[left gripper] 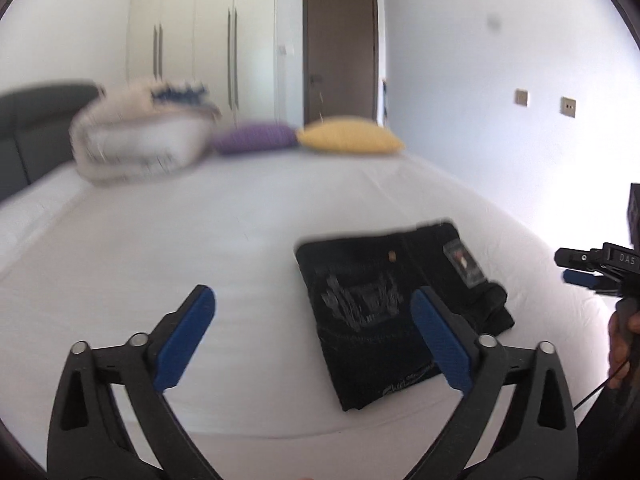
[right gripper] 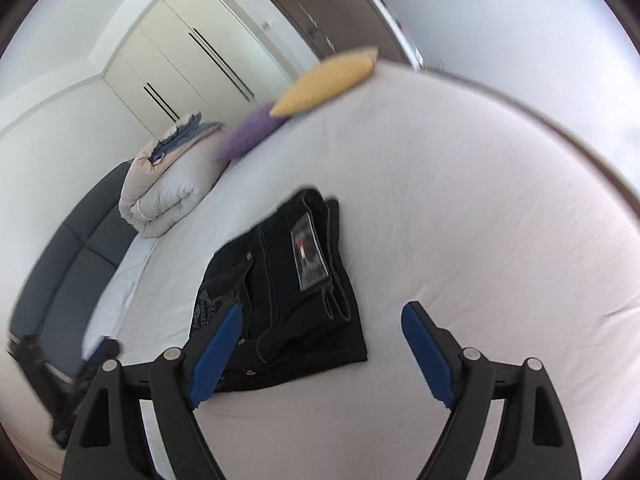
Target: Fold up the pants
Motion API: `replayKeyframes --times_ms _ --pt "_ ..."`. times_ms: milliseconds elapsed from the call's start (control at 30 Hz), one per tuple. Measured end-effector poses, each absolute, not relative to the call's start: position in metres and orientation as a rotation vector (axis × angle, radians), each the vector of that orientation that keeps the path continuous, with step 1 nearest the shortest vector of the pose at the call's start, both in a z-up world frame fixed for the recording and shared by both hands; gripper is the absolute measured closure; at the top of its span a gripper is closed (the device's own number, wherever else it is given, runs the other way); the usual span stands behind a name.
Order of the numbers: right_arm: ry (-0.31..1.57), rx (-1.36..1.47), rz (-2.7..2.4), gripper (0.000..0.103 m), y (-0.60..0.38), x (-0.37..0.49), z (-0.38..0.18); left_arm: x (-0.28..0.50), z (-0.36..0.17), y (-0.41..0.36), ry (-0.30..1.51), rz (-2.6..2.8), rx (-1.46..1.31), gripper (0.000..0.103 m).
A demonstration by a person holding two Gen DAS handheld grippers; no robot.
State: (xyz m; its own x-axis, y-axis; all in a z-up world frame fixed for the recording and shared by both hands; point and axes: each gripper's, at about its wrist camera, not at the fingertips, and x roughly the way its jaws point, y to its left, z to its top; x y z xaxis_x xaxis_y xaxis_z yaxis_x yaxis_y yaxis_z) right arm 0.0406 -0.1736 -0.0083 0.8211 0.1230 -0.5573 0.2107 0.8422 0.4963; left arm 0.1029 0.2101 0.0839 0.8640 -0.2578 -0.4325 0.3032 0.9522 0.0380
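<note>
Black jeans (left gripper: 384, 312) lie folded into a compact rectangle on the white bed sheet (left gripper: 200, 232), with a paper tag on the waistband. They also show in the right wrist view (right gripper: 288, 292). My left gripper (left gripper: 314, 300) is open and empty, raised above the bed, its right finger over the jeans' edge. My right gripper (right gripper: 320, 316) is open and empty, hovering above the jeans' near edge. The right gripper also shows at the far right of the left wrist view (left gripper: 588, 268), apart from the jeans.
A rolled duvet (left gripper: 140, 140), a purple cushion (left gripper: 252, 138) and a yellow cushion (left gripper: 352, 136) lie at the far side of the bed. A grey headboard (left gripper: 32, 128) stands left. Wardrobes and a brown door (left gripper: 340, 56) are behind.
</note>
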Motion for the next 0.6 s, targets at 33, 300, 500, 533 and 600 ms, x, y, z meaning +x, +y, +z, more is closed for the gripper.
replayKeyframes --times_ms 33,300,500,533,600 --pt "0.569 0.538 -0.07 0.007 -0.17 0.031 0.006 0.095 0.098 0.21 0.398 -0.275 0.122 0.0" --pt "0.135 0.277 -0.193 0.0 -0.139 -0.06 0.123 0.003 0.189 0.226 0.182 -0.114 0.216 0.0" --pt "0.06 0.239 -0.215 0.0 -0.127 -0.096 0.164 -0.007 0.191 0.245 0.344 -0.064 0.189 0.0" --pt "0.074 0.242 -0.207 0.0 -0.126 -0.097 0.164 -0.006 0.186 0.248 0.383 -0.071 0.164 0.0" --pt "0.117 0.235 -0.192 0.0 -0.117 -0.092 0.16 -0.003 0.173 0.252 0.466 -0.084 0.104 0.0"
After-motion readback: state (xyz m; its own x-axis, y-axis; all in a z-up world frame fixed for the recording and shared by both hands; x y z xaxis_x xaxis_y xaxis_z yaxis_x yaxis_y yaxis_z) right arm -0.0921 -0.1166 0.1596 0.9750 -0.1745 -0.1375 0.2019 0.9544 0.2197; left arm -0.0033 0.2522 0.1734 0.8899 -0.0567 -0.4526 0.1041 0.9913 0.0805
